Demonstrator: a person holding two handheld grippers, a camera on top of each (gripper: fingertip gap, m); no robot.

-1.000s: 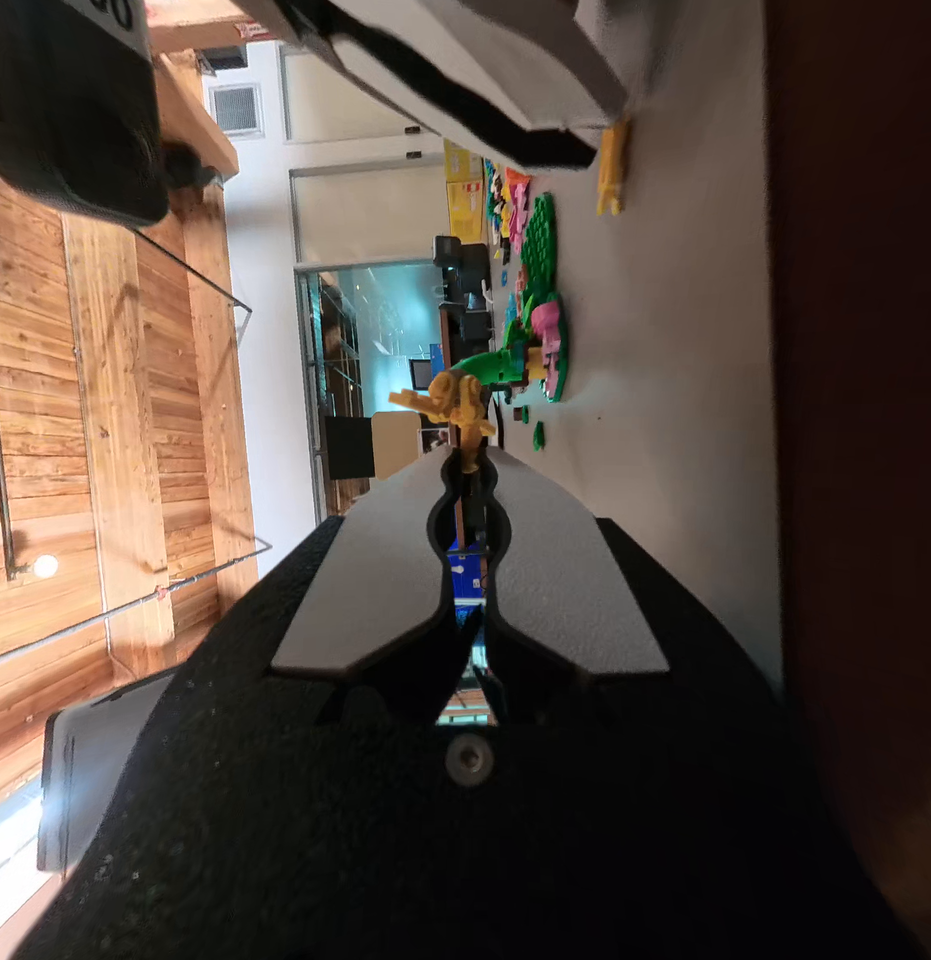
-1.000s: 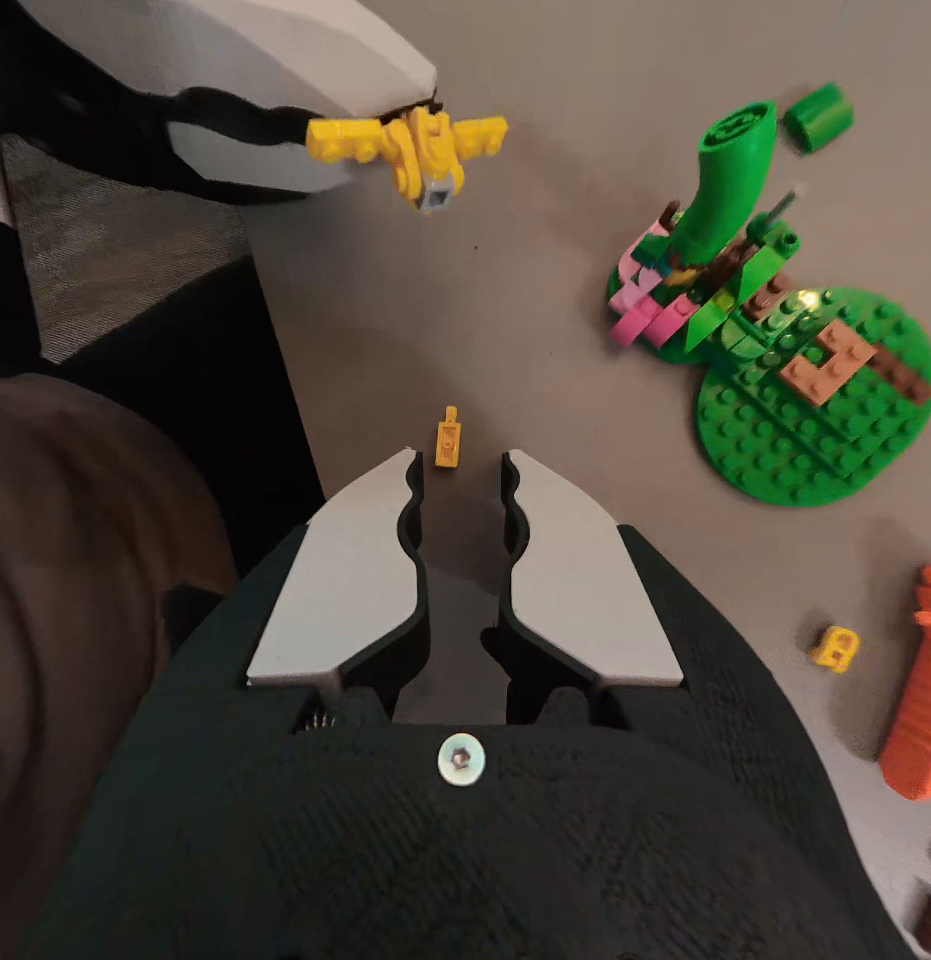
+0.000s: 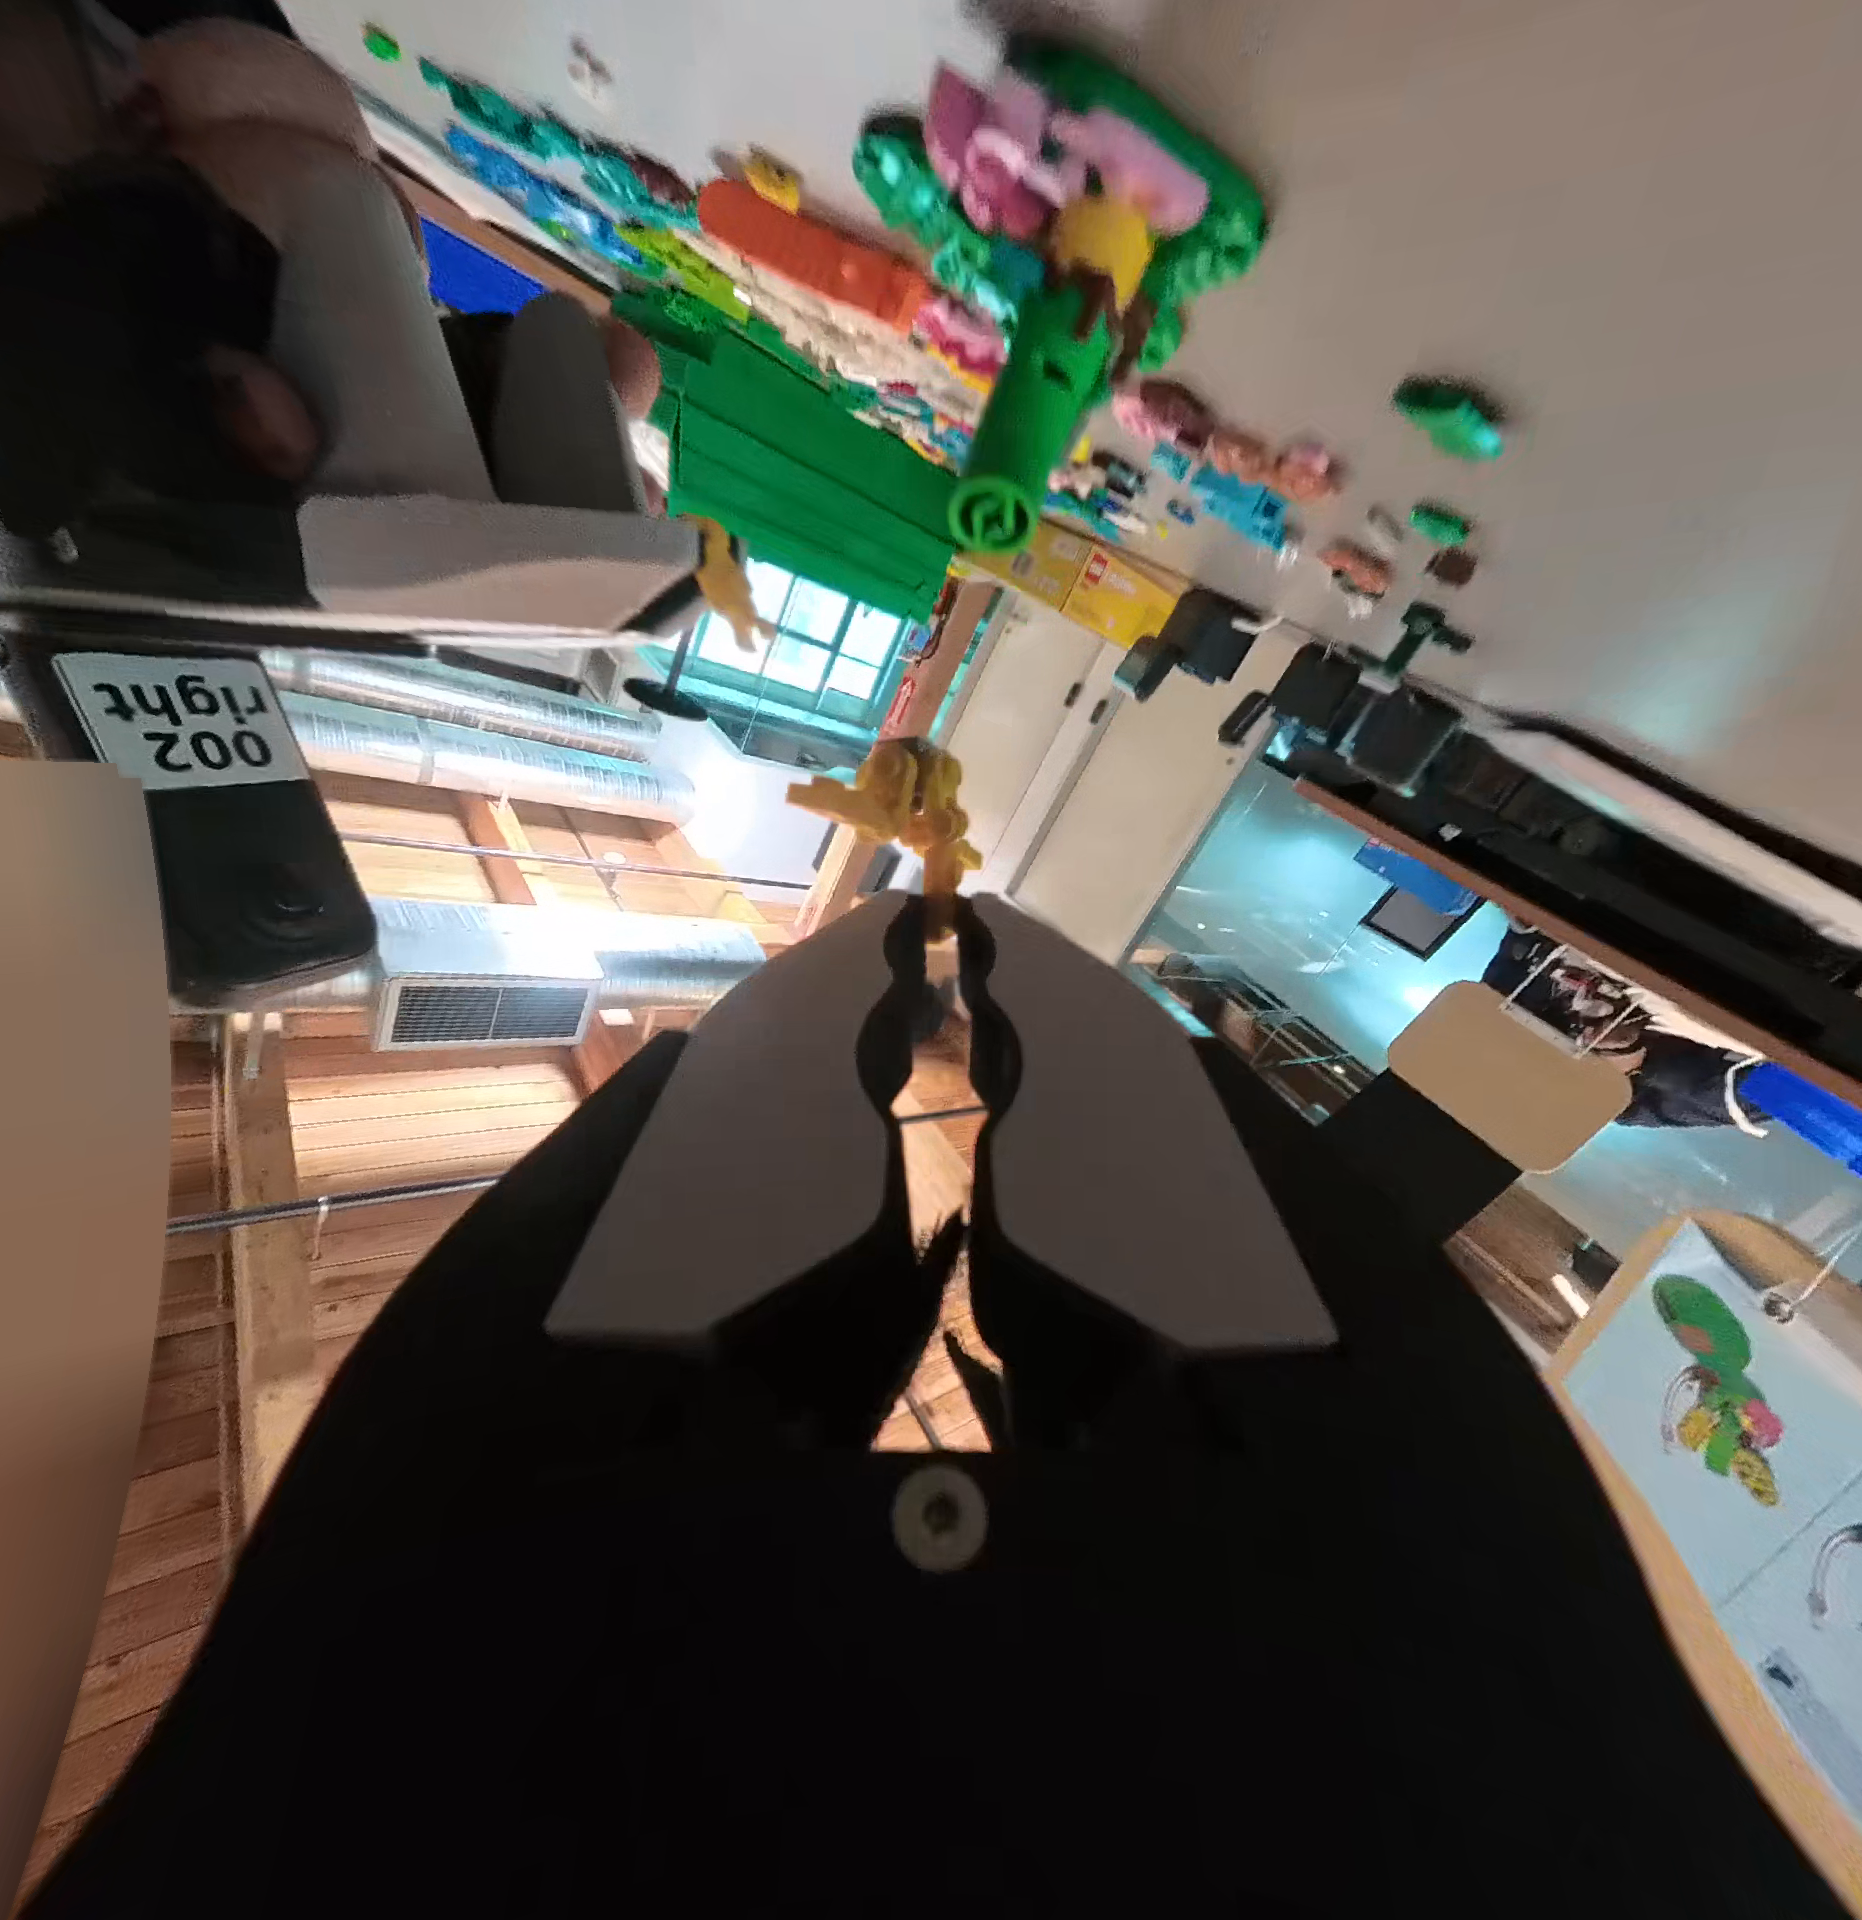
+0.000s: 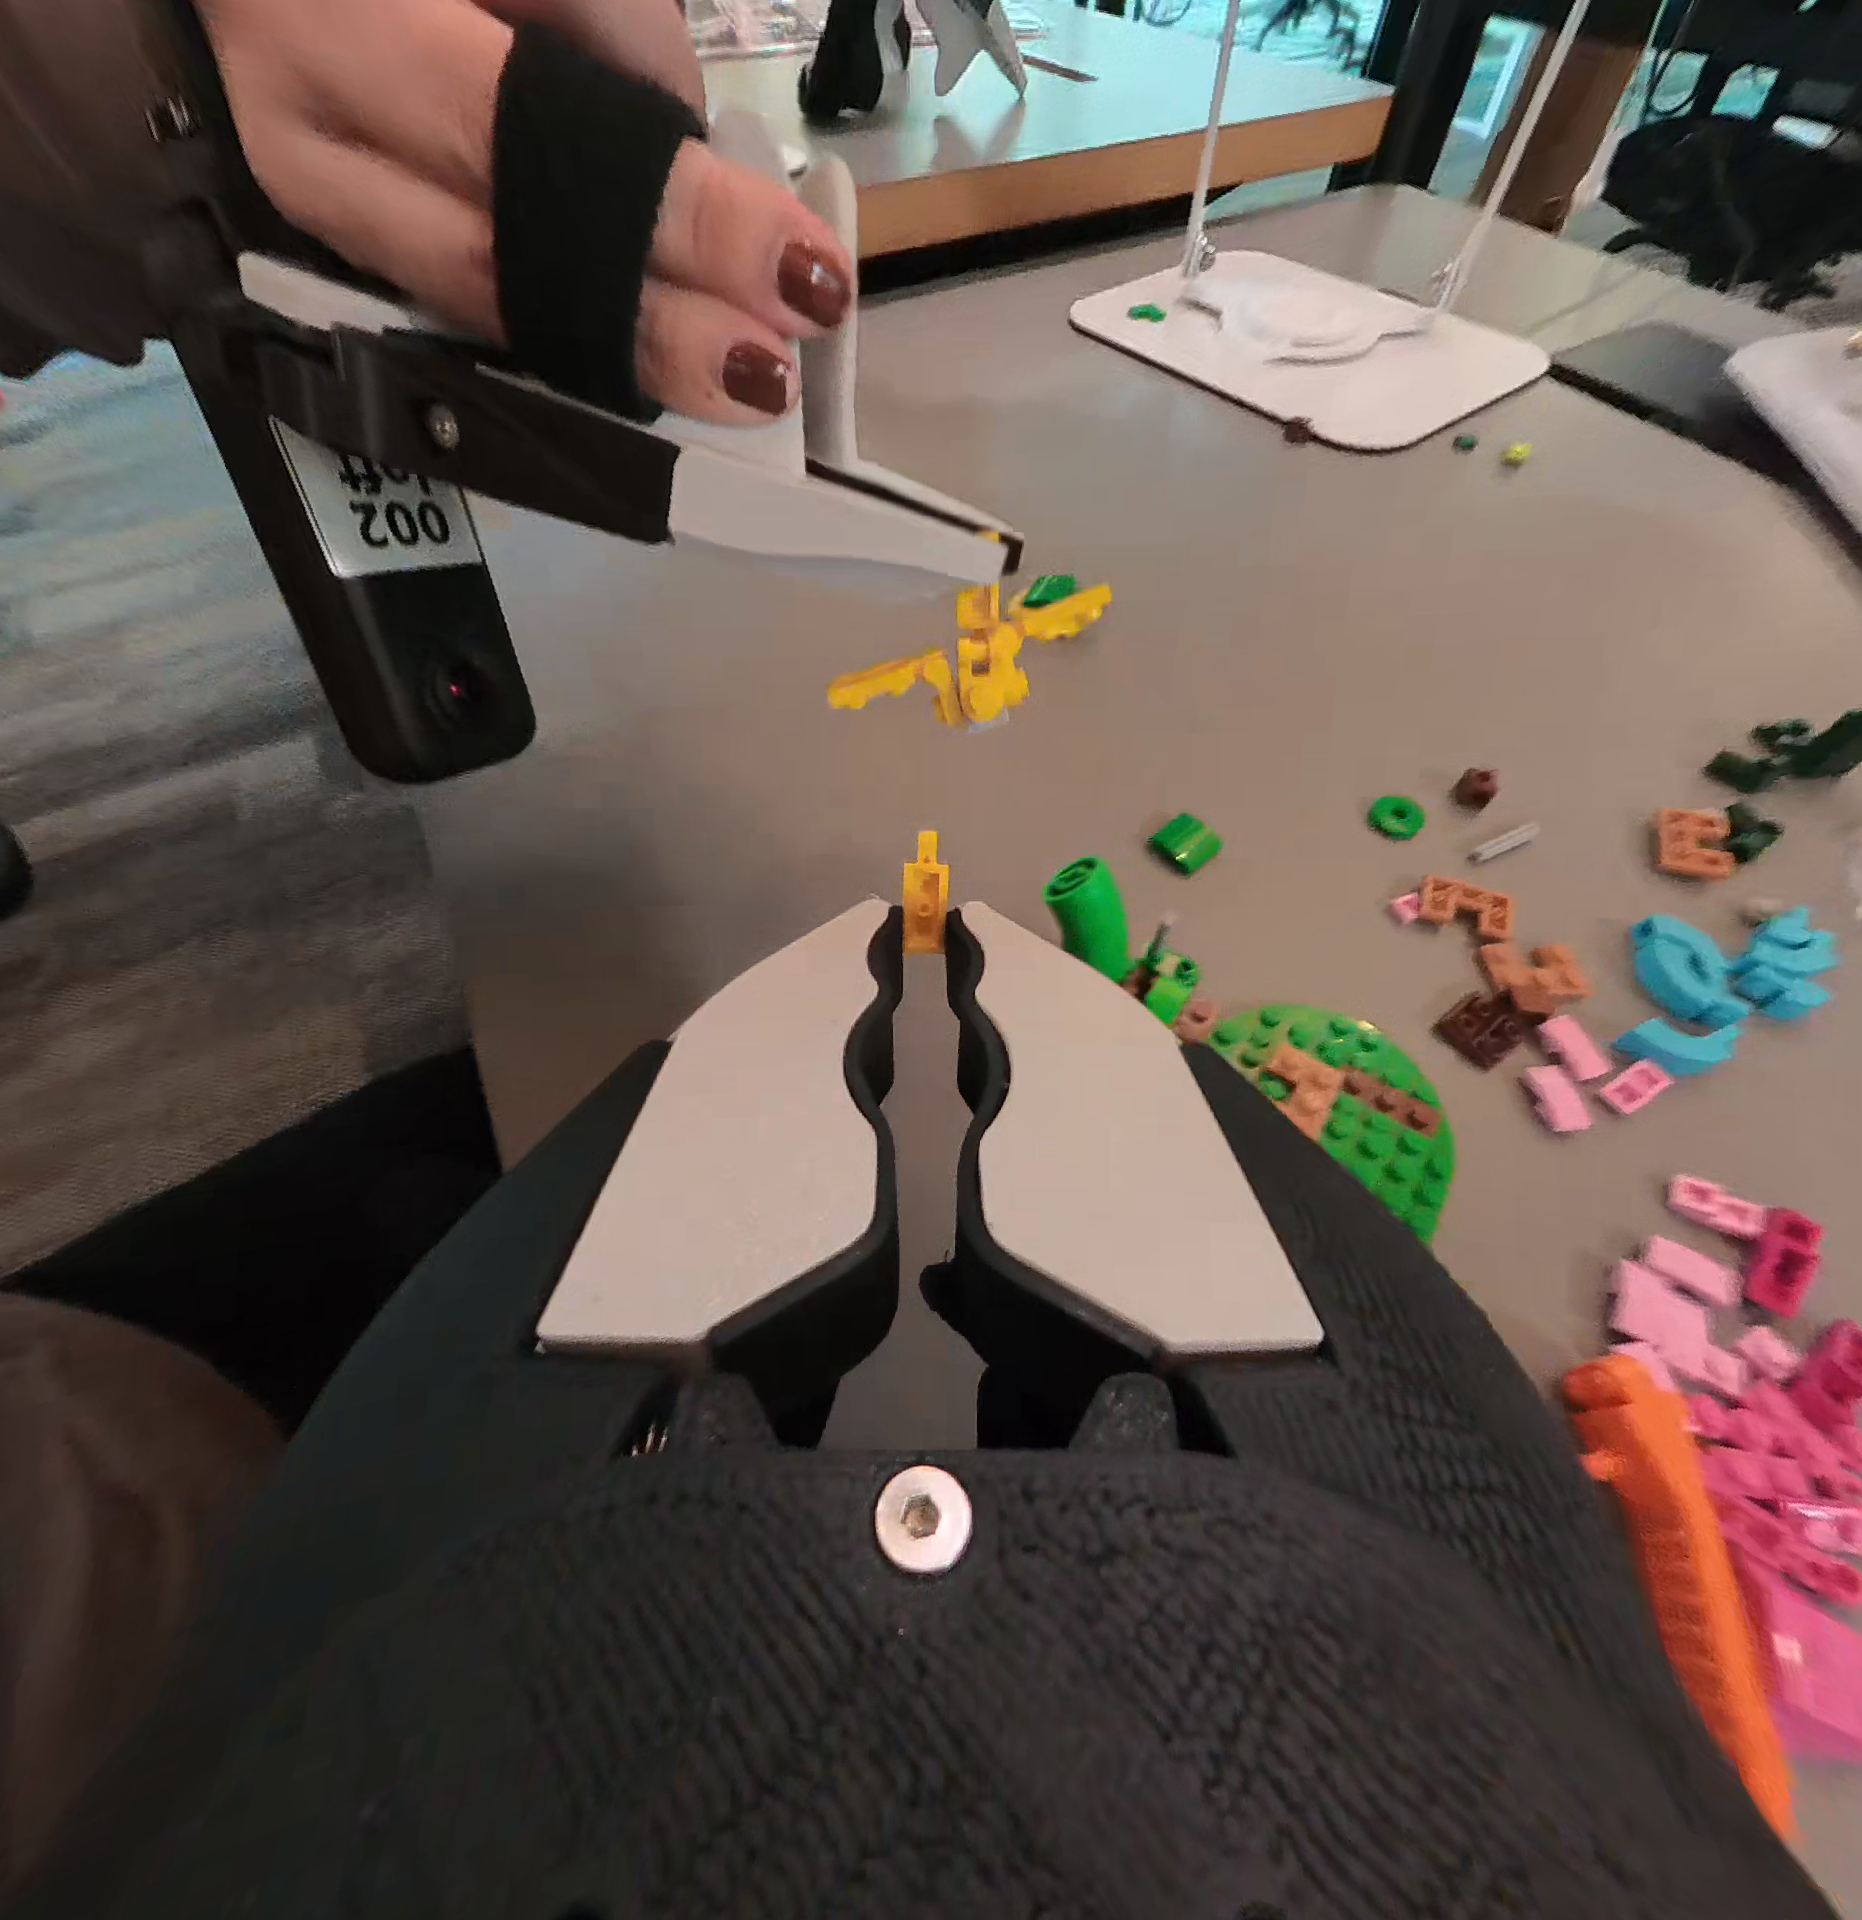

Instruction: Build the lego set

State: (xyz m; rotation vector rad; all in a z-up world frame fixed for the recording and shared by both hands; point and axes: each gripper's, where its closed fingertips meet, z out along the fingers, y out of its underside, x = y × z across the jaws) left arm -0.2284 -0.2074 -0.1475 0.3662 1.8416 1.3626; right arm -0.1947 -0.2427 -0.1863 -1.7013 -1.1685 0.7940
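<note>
Risk: right hand-held gripper [image 4: 925,914] clamps small yellow plastic clip brick [image 4: 925,894] only at fingertips, left hand-held gripper [image 4: 994,561] pinches winged yellow brick assembly [image 4: 974,665] above grey tabletop [image 4: 698,831]; misaligned mating could pop either loose.

We see glossy yellow plastic bricks [image 4: 974,665], matt pale-grey smooth fingers [image 4: 761,1132] on rough black textured plastic, and a smooth matt grey table [image 4: 1270,623].

Right tool [image 4: 925,914] picked up small yellow piece [image 4: 925,896]
</note>
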